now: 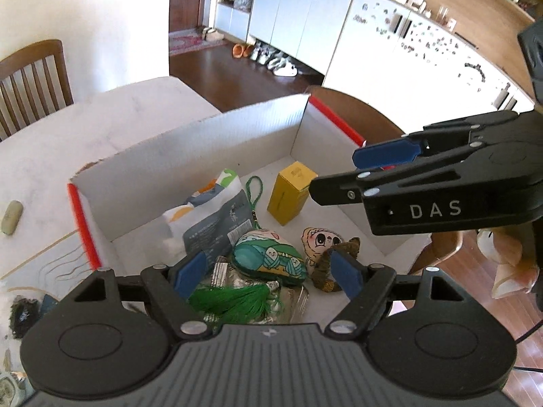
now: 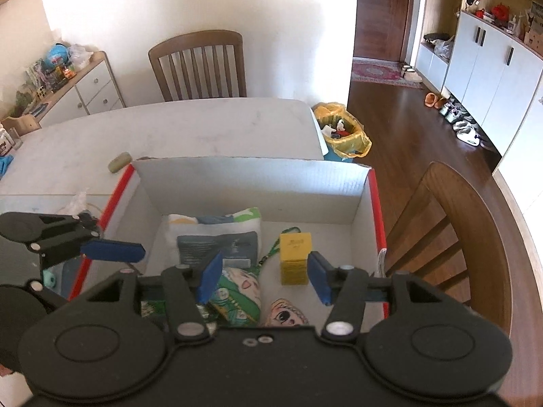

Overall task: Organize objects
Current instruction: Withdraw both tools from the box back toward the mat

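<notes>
1. Left wrist view: the left gripper hangs over the near end of the white cardboard box, its blue pads spread wide with nothing clamped between them; below it lie a green tasselled sachet, a cartoon-face charm and a grey packet leaning on a patterned pouch; a yellow carton stands upright nearer the far wall; the right gripper reaches in from the right, jaws parted and empty; an olive oblong lies on the table outside the box.
2. Right wrist view: the right gripper hovers above the box, pads about half apart and holding nothing; the yellow carton stands just beside its right pad, untouched; the sachet and charm lie beneath; the left gripper sits at the box's left rim.
</notes>
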A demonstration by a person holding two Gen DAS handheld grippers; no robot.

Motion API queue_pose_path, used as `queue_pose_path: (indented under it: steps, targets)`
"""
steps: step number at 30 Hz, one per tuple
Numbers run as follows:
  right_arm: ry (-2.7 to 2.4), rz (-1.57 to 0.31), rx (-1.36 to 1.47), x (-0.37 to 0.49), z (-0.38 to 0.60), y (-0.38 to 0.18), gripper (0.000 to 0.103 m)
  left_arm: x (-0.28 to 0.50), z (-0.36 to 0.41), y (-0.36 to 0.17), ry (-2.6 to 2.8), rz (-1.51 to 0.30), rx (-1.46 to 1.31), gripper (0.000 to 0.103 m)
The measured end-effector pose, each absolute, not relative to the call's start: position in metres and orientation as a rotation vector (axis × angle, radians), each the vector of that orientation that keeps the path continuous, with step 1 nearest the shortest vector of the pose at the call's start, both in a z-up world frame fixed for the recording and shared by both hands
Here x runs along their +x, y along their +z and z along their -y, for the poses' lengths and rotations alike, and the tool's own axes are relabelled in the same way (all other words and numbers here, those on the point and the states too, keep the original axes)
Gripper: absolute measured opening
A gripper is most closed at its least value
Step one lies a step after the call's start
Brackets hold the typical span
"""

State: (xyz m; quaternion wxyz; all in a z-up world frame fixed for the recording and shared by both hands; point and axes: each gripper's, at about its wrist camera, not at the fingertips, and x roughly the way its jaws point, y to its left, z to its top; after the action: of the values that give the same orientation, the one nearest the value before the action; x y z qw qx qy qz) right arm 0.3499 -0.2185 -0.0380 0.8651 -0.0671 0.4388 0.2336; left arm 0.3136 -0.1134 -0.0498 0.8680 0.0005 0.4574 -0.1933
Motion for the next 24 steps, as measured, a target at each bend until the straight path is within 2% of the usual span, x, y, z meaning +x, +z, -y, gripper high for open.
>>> queue_pose_path:
  steps: [8,13,22,24]
  targets:
    - [0.525,-0.884,-0.104,0.321,0.208,-0.018,0.064,0.291,0.084,-0.028,-0.411,-0.888,-0.02,0.081]
    - [0.549,-0.854,-0.097,0.302,0.192,-0.006,0.078,0.27,0.056,-0.012,-0.405,-0.845,-0.035,0.085]
    - [0.58,-0.832,-0.059,0.275,0.164,0.004,0.087,0.241,-0.008,0.008,-0.339,-0.784,-0.099,0.086]
    - [0.584,-0.827,-0.055,0.269,0.157,0.004,0.088,0.236,-0.022,0.011,-0.316,-0.777,-0.108,0.09]
